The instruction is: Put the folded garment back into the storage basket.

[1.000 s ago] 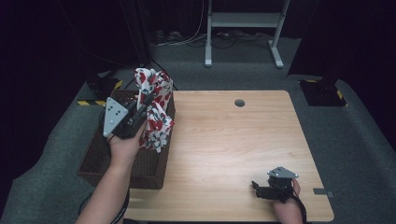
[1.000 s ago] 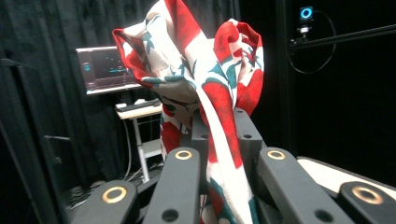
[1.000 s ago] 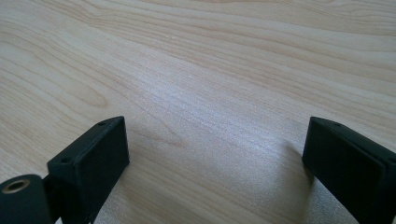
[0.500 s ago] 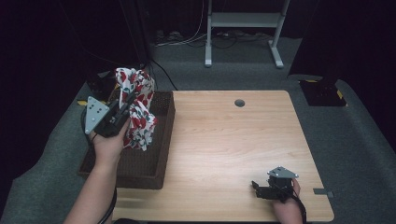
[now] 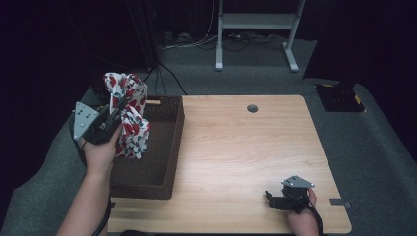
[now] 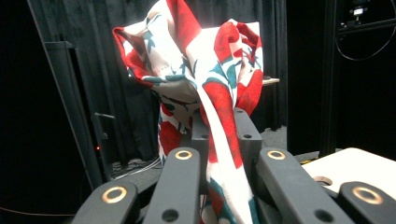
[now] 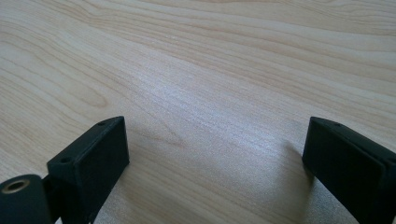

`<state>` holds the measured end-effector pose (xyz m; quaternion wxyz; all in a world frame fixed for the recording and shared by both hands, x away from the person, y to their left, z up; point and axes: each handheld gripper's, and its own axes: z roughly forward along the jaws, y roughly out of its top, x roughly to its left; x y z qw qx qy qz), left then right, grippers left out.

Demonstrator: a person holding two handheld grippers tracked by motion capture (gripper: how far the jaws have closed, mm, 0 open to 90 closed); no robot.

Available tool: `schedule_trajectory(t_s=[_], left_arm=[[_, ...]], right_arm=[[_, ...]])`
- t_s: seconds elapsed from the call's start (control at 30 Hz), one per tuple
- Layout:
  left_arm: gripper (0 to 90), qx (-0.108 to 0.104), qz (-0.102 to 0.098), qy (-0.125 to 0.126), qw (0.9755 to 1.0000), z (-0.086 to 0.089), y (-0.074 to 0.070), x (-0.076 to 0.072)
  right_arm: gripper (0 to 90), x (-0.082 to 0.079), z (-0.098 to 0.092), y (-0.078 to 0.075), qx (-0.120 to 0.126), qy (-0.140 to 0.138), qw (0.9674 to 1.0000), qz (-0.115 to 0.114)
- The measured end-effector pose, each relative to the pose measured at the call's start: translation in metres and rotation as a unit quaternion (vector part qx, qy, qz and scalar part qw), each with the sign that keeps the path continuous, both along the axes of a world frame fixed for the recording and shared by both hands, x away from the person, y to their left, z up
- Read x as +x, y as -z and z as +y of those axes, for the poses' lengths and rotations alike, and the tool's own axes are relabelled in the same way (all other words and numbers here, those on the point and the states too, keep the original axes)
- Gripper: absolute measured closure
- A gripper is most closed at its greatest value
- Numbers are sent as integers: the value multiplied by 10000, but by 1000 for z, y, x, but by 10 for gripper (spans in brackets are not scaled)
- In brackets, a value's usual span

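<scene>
Your left hand-held gripper (image 5: 109, 123) is raised over the left rim of the basket (image 5: 169, 147), and the cloth (image 5: 129, 115) is pinched between its jaws, part bunched above them and part hanging down over the basket's inside. The basket sits at the counter's (image 5: 236, 162) left edge, its length running from near to far. Your right hand-held gripper (image 5: 275, 199) rests low on the counter near the front right corner, well apart from the basket, its jaws spread over bare wood. A round hole (image 5: 252, 108) lies near the counter's far edge, right of the basket. Behind the counter, a frame's legs (image 5: 255, 37) stand on the floor.
</scene>
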<state>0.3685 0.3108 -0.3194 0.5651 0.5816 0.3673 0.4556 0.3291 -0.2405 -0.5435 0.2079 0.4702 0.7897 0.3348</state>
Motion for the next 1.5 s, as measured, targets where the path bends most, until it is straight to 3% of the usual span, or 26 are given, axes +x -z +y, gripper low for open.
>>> schedule_trajectory(t_s=[0.6, 1.03, 1.5], left_arm=[[827, 23, 334, -203, 9992, 33, 23, 8], [827, -30, 719, -319, 9969, 57, 51, 12], [827, 87, 1055, -321, 9939, 72, 73, 10]], right_arm=[[68, 0, 0, 0, -1, -2, 10000, -1], [68, 0, 0, 0, -1, -1, 10000, -1], [67, 0, 0, 0, -1, 4, 10000, 2]])
